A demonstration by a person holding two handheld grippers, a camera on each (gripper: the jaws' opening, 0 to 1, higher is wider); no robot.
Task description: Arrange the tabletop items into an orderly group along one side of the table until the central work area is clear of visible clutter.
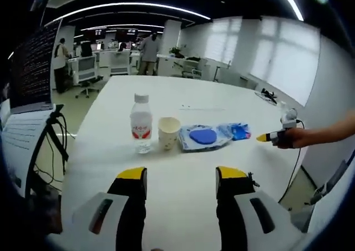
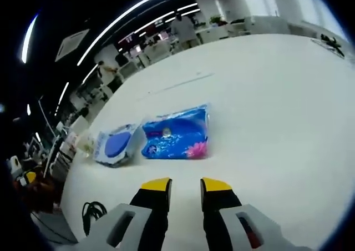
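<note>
In the left gripper view, the left claw (image 1: 181, 179) is spread and empty over the white table (image 1: 183, 206). Ahead stand a water bottle (image 1: 141, 124), a paper cup (image 1: 168, 132) and a blue-lidded wipes pack (image 1: 203, 137) in a row. In the right gripper view, the right claw (image 2: 184, 187) is spread, with a blue tissue pack (image 2: 176, 134) just ahead, beside the wipes pack (image 2: 115, 145).

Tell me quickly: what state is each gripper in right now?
Left gripper: open, holding nothing.
Right gripper: open, holding nothing, facing the blue packet.
</note>
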